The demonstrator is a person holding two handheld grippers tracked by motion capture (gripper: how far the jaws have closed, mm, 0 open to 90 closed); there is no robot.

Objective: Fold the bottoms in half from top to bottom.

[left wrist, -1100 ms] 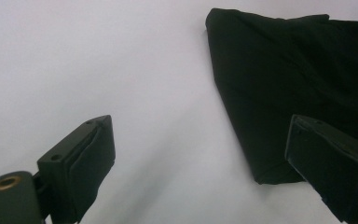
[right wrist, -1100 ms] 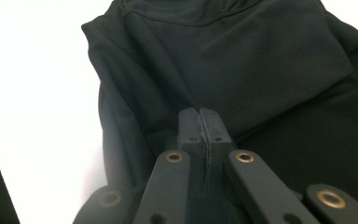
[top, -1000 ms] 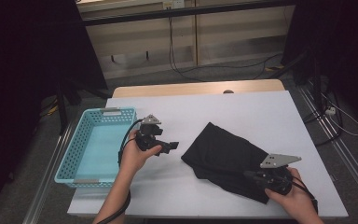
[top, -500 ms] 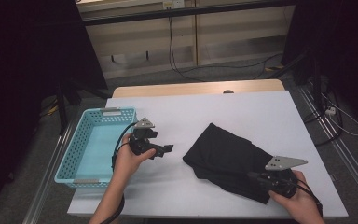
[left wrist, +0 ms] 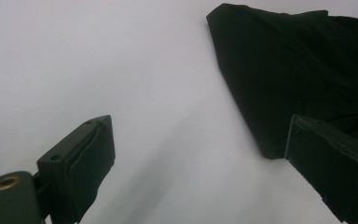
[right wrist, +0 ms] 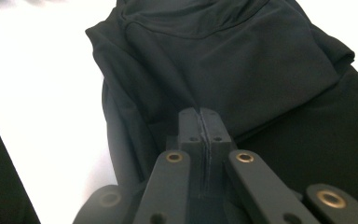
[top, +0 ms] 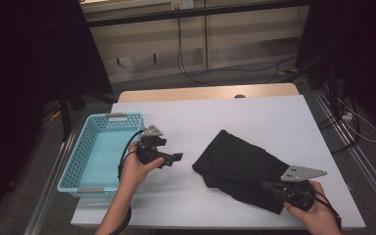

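White table [top: 254,117] — black garment [top: 240,169] lies diagonally, upper-left to lower-right.

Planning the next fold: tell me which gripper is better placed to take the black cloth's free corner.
Probably left: the left gripper is open, facing the folded black cloth's corner. The right gripper is shut over its near edge.

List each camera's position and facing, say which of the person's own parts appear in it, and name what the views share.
High view: fixed above the person's edge of the table, looking forward and down; forearms, left gripper, right gripper, blue basket.
Left gripper view: rides on the left gripper, looking along its parted jaws over bare table toward the black garment.
Right gripper view: rides on the right gripper, jaws together, low over the garment's folds.
Shared: the black garment and white tabletop appear in all three.
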